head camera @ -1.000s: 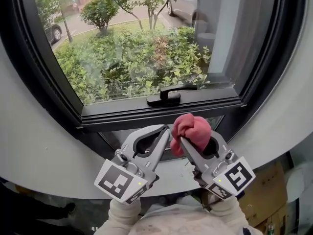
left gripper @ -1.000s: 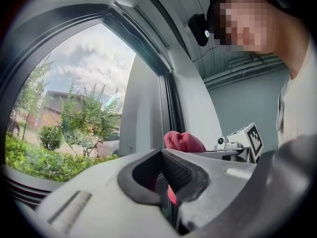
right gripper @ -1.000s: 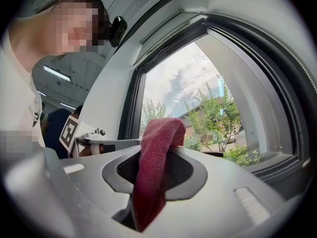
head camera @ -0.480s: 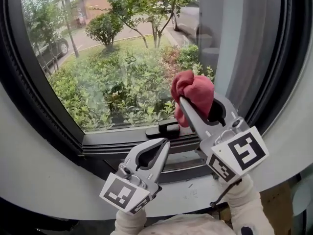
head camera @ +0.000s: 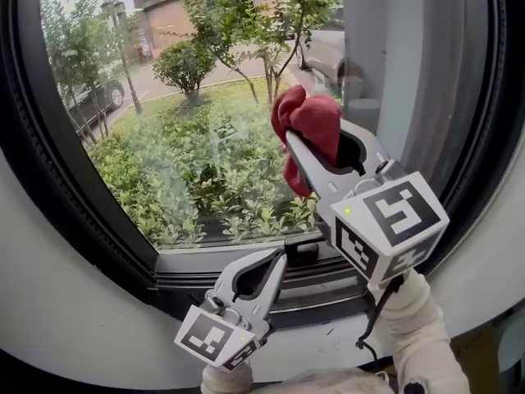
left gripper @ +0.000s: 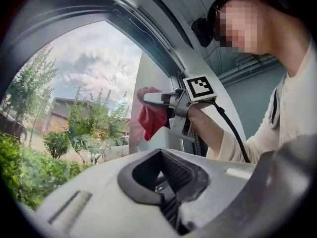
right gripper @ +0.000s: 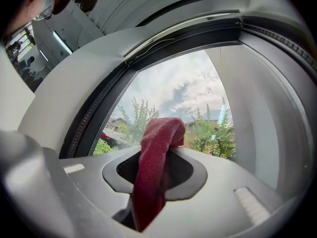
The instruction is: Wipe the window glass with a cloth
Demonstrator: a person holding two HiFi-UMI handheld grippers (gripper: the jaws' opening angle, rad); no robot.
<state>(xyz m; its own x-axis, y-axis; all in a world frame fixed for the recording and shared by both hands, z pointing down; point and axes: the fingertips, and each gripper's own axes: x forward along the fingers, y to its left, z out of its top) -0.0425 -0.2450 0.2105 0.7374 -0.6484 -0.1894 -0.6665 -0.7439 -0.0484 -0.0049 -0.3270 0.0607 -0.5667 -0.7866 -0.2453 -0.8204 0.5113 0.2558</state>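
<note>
A red cloth (head camera: pixel 305 125) is bunched at the tip of my right gripper (head camera: pixel 292 142), which is shut on it and raised in front of the window glass (head camera: pixel 205 138), right of the pane's middle. In the right gripper view the cloth (right gripper: pixel 156 167) drapes over the shut jaws with the pane behind it. My left gripper (head camera: pixel 277 261) is low by the bottom frame, shut and holding nothing. The left gripper view looks up at the right gripper (left gripper: pixel 148 99) and the hanging cloth (left gripper: pixel 148 122). Whether the cloth touches the glass cannot be told.
A dark window frame (head camera: pixel 82 212) rings the pane. A black window handle (head camera: pixel 305 249) lies on the bottom rail, partly hidden behind the left gripper. Below runs a white sill (head camera: pixel 98 335). Bushes, trees and parked cars lie outside.
My right gripper has risen with the red cloth from sill height up in front of the glass. The left gripper has stayed low near the bottom rail.
</note>
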